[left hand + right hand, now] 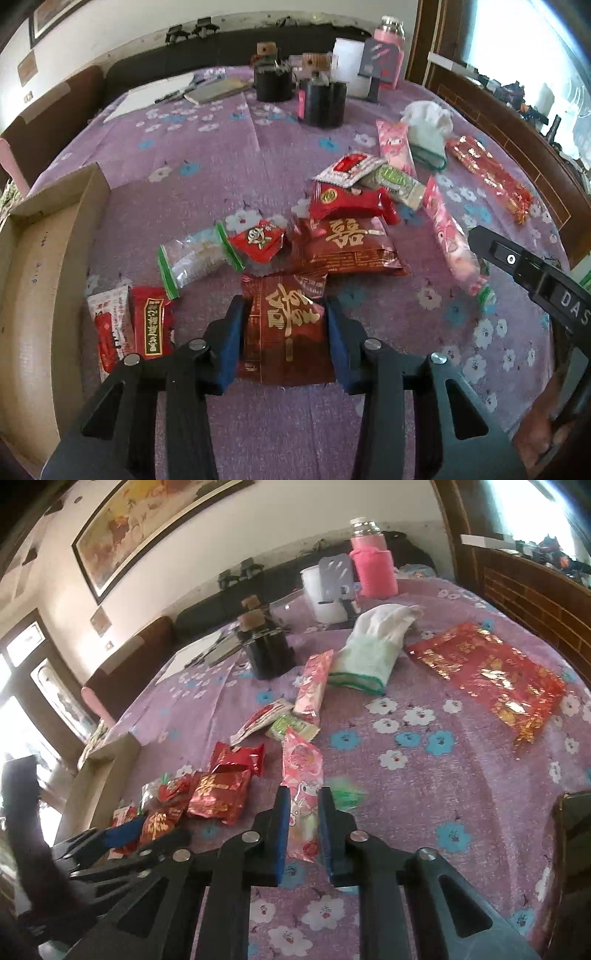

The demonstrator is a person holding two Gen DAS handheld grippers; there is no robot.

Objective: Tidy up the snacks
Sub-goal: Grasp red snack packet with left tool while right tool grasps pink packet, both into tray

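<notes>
Snack packets lie scattered on a purple flowered tablecloth (207,155). My left gripper (284,314) is shut on a dark red packet with gold characters (284,332), one pad on each side. A second like packet (347,247) lies just beyond it. My right gripper (301,805) is shut on a long pink packet (303,775), near its lower end. That pink packet (454,243) also shows in the left wrist view, with the right gripper's body (532,273) over it. A cardboard box (33,280) stands at the left.
Other packets lie around: a clear green-edged bag (195,254), small red ones (151,321), a second pink one (395,147), a red and gold pouch (491,672). A white glove (373,650), black jars (321,99), a pink bottle (371,565) and notebooks stand farther back.
</notes>
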